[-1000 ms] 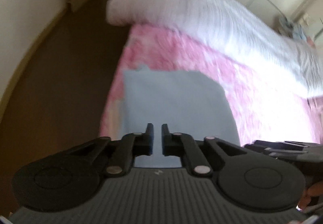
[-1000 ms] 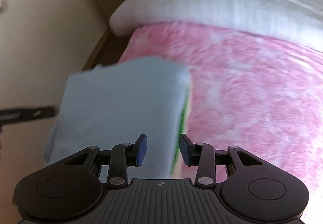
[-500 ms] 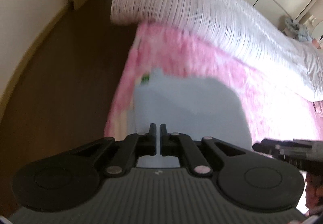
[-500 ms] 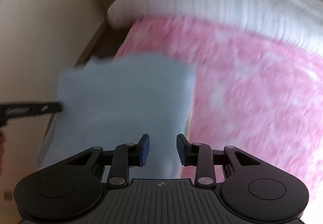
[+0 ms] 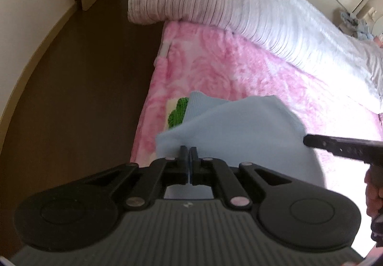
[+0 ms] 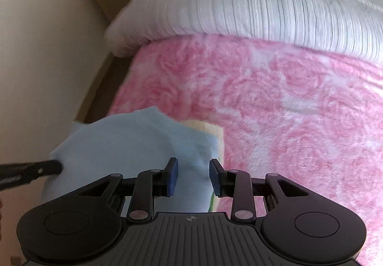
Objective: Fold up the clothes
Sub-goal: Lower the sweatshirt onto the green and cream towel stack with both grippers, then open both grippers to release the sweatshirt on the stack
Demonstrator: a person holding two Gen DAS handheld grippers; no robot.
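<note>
Light-blue garment [image 5: 239, 132]: on pink blanket [image 5: 215, 69] near bed edge, directly ahead of both grippers. Left gripper [image 5: 189, 153]: clenched on garment edge. Right gripper [image 6: 193, 170]: released, fingers apart above the cloth.

Left gripper [image 5: 189, 153]: matte black linkage arms, silver rivets, round black discs either side, ribbed grey housing bearing a small pale logo. Right gripper [image 6: 193, 176]: same black build, blue pads [image 6: 172, 176] facing inward.

Soft daylight from the right, glare at that edge, motion blur, fisheye bending and dark corners.
</note>
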